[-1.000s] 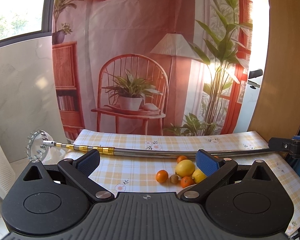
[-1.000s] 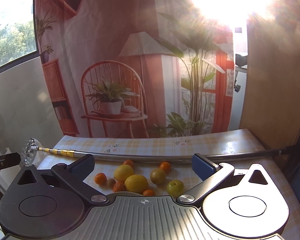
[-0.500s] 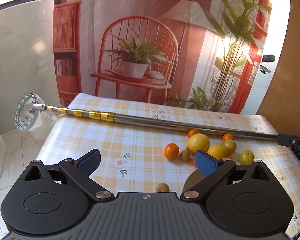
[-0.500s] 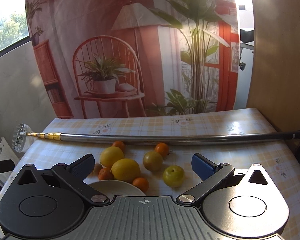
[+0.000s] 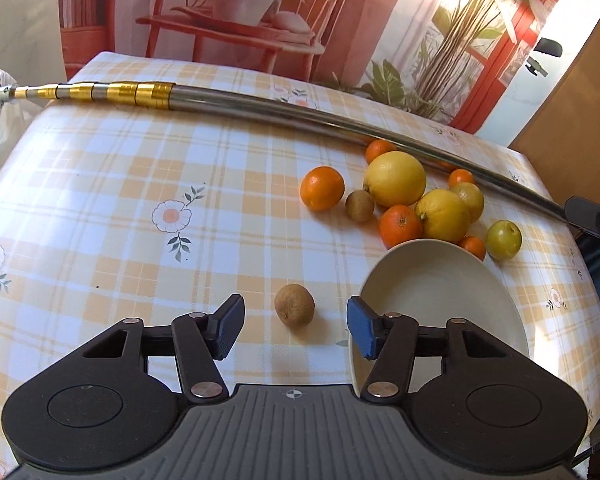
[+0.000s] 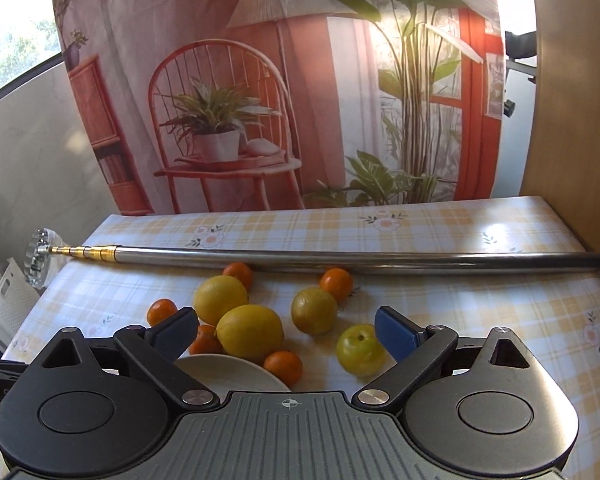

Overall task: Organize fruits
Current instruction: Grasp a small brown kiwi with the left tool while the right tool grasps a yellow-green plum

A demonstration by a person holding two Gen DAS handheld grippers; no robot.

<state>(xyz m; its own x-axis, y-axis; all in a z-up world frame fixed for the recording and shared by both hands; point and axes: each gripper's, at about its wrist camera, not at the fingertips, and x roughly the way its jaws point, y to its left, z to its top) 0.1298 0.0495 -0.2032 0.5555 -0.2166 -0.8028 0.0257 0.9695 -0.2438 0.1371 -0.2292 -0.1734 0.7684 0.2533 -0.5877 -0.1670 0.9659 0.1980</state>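
A pile of fruit lies on the checked tablecloth: lemons (image 5: 395, 178) (image 6: 250, 332), small oranges (image 5: 322, 188) (image 6: 283, 367), a green plum (image 5: 503, 239) (image 6: 360, 349) and a small brown kiwi (image 5: 359, 205). A cream bowl (image 5: 440, 292) (image 6: 228, 372) stands empty in front of them. A lone brown kiwi (image 5: 294, 304) lies left of the bowl, just ahead of my open left gripper (image 5: 296, 326) and between its fingers' line. My right gripper (image 6: 286, 328) is open above the bowl's far rim, with a lemon and an orange between its fingers.
A long telescopic metal pole (image 5: 260, 106) (image 6: 340, 258) with gold rings lies across the table behind the fruit. A white crate (image 6: 4, 300) stands off the table's left edge. A printed backdrop hangs behind the table, and a wooden panel (image 6: 576, 92) rises at the right.
Both grippers have tilted down and come closer to the table. The lone kiwi and the bowl now sit large in the left wrist view. Both grippers stay open.
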